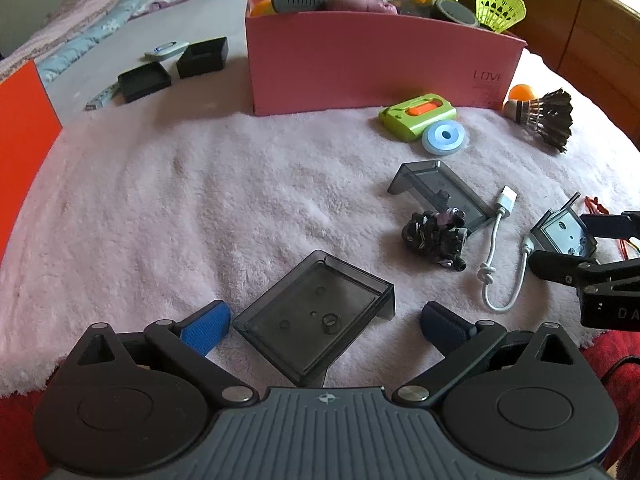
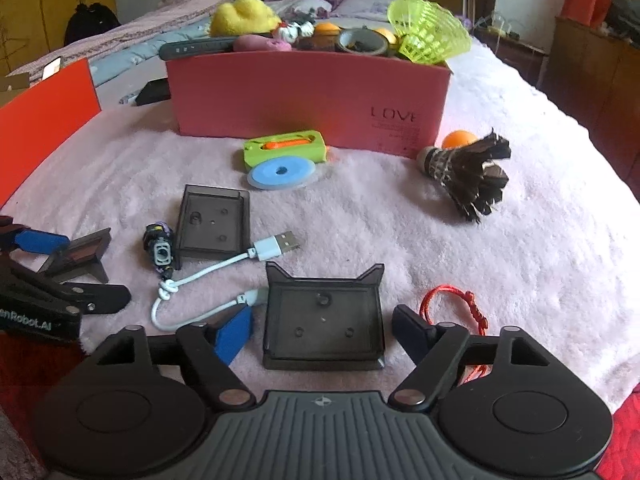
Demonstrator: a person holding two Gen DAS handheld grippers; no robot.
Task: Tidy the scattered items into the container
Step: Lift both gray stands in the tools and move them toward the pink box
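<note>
The pink container (image 1: 380, 60) (image 2: 308, 92), marked LOVE, stands at the back of the fluffy pink blanket and is piled with toys and shuttlecocks. My left gripper (image 1: 324, 316) is open, and a smoky plastic tray (image 1: 312, 332) lies flat between its blue pads with a gap on the right side. My right gripper (image 2: 322, 318) is also open around a second smoky tray (image 2: 324, 332) with two ear-like tabs, clear of both pads. A third smoky tray (image 2: 214, 226) lies further out beside a small dark charm (image 2: 160, 250) and a white USB cable (image 2: 224, 268).
In front of the container lie a green case (image 2: 286, 148), a blue disc (image 2: 280, 172), a black feather shuttlecock (image 2: 468, 172) and an orange ball (image 2: 460, 138). A red cord bracelet (image 2: 452, 300) sits by my right finger. An orange board (image 1: 24, 120) stands left; two black boxes (image 1: 202, 56) lie behind.
</note>
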